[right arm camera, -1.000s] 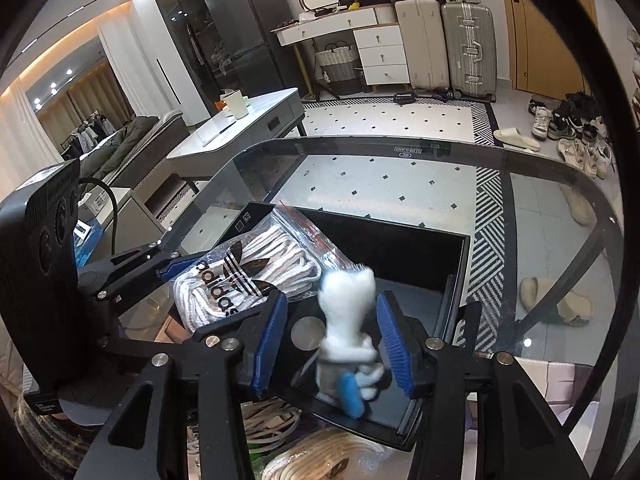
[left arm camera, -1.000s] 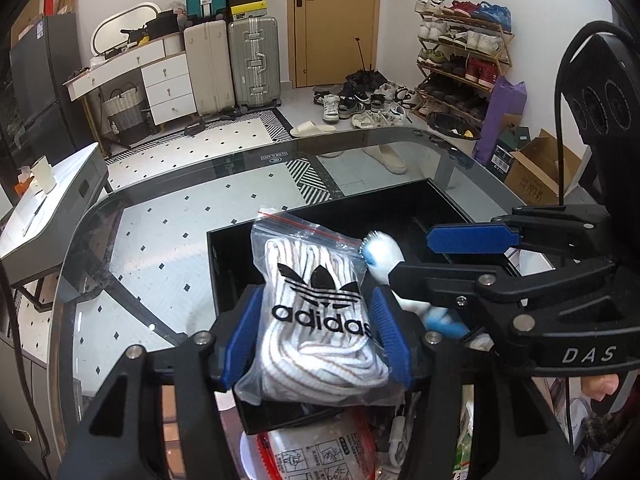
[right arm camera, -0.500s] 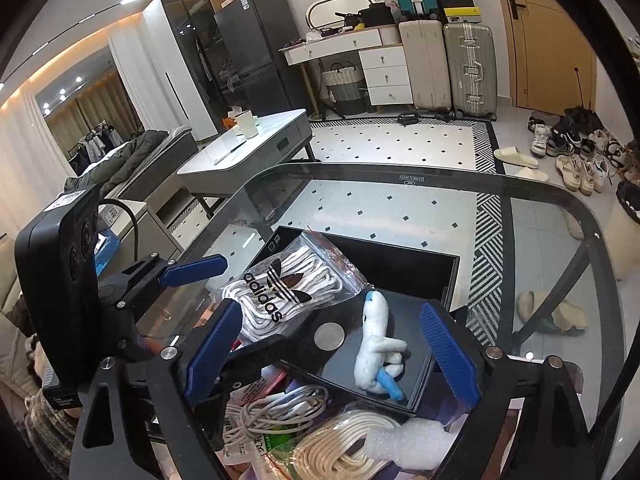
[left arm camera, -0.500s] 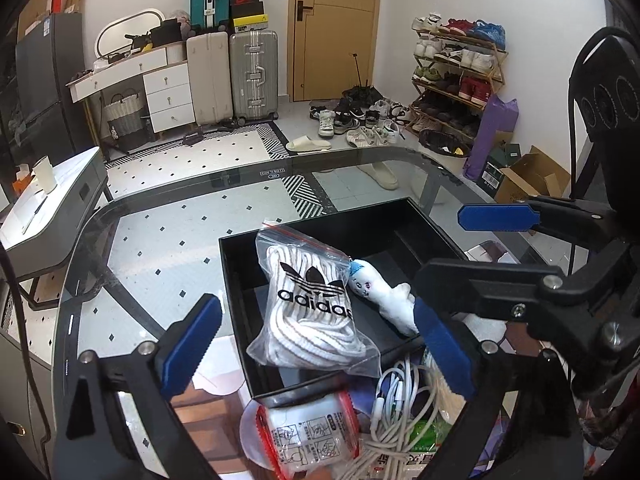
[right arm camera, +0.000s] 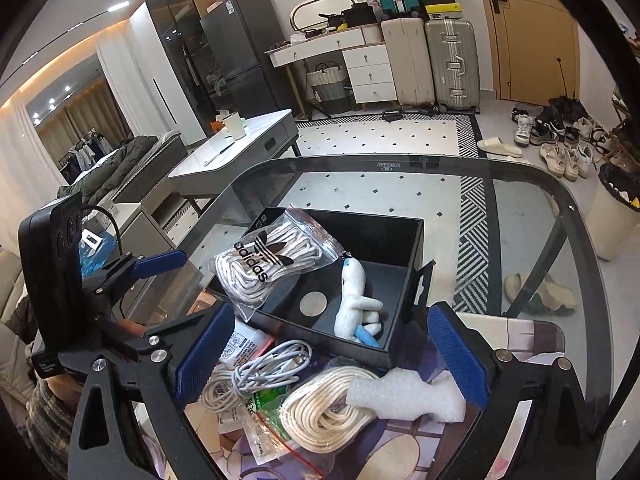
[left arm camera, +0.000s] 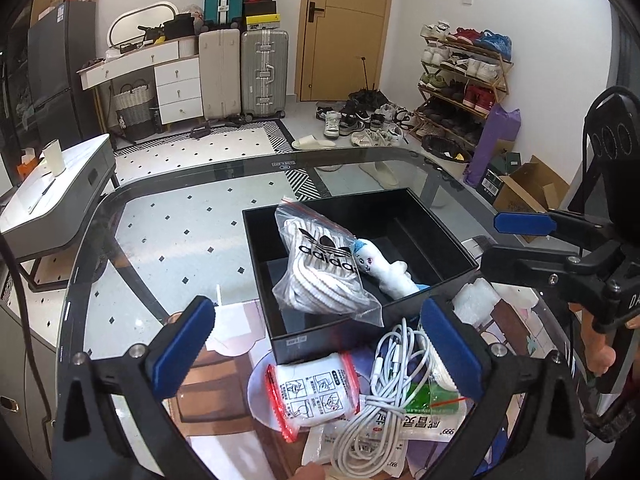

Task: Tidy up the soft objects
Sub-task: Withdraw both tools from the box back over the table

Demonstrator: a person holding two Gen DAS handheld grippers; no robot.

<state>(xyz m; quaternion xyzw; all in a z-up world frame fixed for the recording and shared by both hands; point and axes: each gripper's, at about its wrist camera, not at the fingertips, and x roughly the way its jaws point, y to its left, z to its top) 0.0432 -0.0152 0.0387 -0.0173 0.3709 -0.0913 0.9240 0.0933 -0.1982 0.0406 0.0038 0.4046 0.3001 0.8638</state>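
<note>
A clear zip bag of white laces with an adidas logo lies in the open black box, leaning over its near left rim. Beside it, on the box floor, lies a small white plush toy with blue tips. My left gripper hangs back from the box, its jaws opening wide with nothing gripped between them. My right gripper stands likewise, jaws opening, holding nothing; loose clutter shows beneath both.
In front of the box lie white charging cables, a cream rope coil, a white foam piece and printed packets. The glass table's rim curves round on the left.
Both grippers went from shut to wide open, letting go of the lace bag and the plush toy, which now lie in the box. Both have pulled back and up from the box.
</note>
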